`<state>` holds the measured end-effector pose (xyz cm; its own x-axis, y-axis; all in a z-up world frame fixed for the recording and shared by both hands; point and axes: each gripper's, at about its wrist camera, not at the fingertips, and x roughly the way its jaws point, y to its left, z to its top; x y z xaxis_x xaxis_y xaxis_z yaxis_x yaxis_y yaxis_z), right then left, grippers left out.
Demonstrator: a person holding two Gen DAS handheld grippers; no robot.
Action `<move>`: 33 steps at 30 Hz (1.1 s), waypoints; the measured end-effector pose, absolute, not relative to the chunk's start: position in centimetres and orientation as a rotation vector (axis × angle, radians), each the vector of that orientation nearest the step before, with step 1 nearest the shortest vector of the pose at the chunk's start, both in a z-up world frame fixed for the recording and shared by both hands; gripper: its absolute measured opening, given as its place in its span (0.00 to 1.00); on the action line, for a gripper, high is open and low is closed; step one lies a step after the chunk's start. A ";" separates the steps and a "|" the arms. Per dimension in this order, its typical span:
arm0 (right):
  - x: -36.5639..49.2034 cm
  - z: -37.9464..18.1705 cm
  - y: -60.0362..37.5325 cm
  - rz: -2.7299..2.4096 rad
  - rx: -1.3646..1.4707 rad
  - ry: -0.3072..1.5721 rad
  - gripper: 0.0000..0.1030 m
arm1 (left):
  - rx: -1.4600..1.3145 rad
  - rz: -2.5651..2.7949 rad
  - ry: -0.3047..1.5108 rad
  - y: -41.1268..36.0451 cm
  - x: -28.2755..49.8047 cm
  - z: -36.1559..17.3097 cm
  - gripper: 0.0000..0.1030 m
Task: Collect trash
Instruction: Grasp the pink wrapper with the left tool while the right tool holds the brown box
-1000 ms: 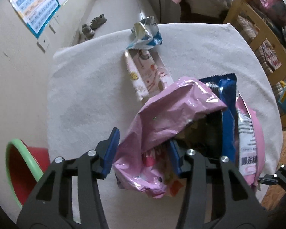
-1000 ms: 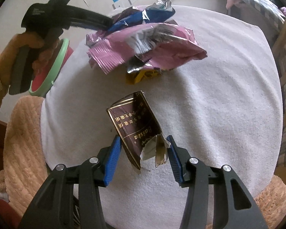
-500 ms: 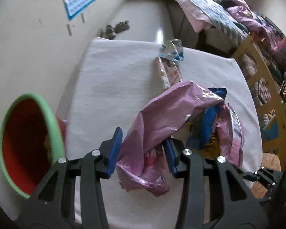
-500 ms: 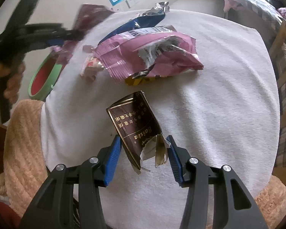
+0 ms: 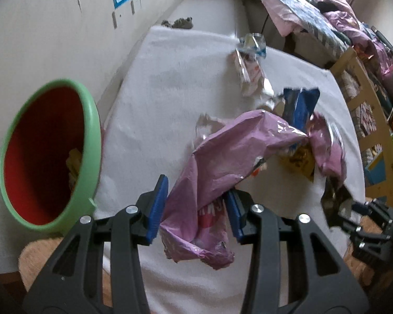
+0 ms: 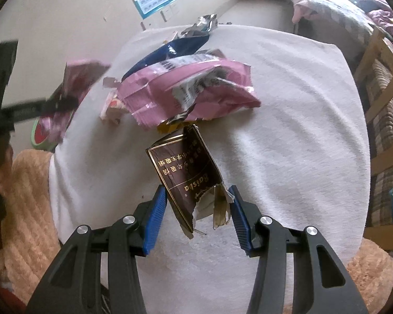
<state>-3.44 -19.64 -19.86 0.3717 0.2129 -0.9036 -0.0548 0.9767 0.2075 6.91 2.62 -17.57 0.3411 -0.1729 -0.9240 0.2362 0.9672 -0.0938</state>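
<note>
Your left gripper (image 5: 196, 209) is closed partway on a crumpled pink wrapper (image 5: 222, 162): both blue pads press the wrapper's lower part, and its crinkled end hangs out below the fingers while the rest stretches up and to the right, lifted off the white cloth (image 5: 175, 83) that covers the table. To the left of this gripper, beside the table's edge, sits the bin (image 5: 49, 154), green outside and red inside, with some pale scrap low in it. Beyond the held wrapper a blue packet (image 5: 301, 104), a yellow packet (image 5: 301, 159) and another pink bag (image 6: 191, 89) lie in a heap on the cloth, and farther back a white printed wrapper (image 5: 249, 73) lies touching a silver-and-blue wrapper (image 5: 252, 44) near the far edge. Your right gripper (image 6: 196, 209) has its jaws about half open around a torn dark brown cigarette pack (image 6: 186, 178); the left pad touches the pack's edge and the torn flap reaches the right pad, but from this angle I cannot say for sure that the pack is firmly pinched or raised from the cloth. The pack stands tilted, its far end just short of the heap. In the right wrist view your left gripper appears blurred at the left, holding its wrapper near the bin.
</note>
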 end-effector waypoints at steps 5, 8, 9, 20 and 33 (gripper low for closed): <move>-3.3 -20.3 -19.4 0.164 0.140 1.197 0.47 | 0.074 -0.275 1.253 2.4 6.6 -19.7 0.40; -3.3 -20.6 -19.2 0.171 0.134 1.213 0.51 | 0.089 -0.278 1.269 2.0 6.3 -20.5 0.43; -3.3 -20.7 -19.1 0.172 0.131 1.220 0.51 | 0.099 -0.282 1.276 1.9 6.2 -20.8 0.46; -3.1 -20.9 -19.1 0.161 0.146 1.230 0.64 | 0.168 -0.287 1.300 1.3 5.8 -22.5 0.62; -2.4 -21.5 -19.1 0.139 0.133 1.255 0.64 | 0.134 -0.274 1.285 1.9 5.7 -22.5 0.48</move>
<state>-2.44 -19.08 -21.54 0.3040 0.1770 -0.9361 -0.0314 0.9839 0.1758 5.68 1.91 -22.46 0.2549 -0.1263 -0.9587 0.2750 0.9600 -0.0534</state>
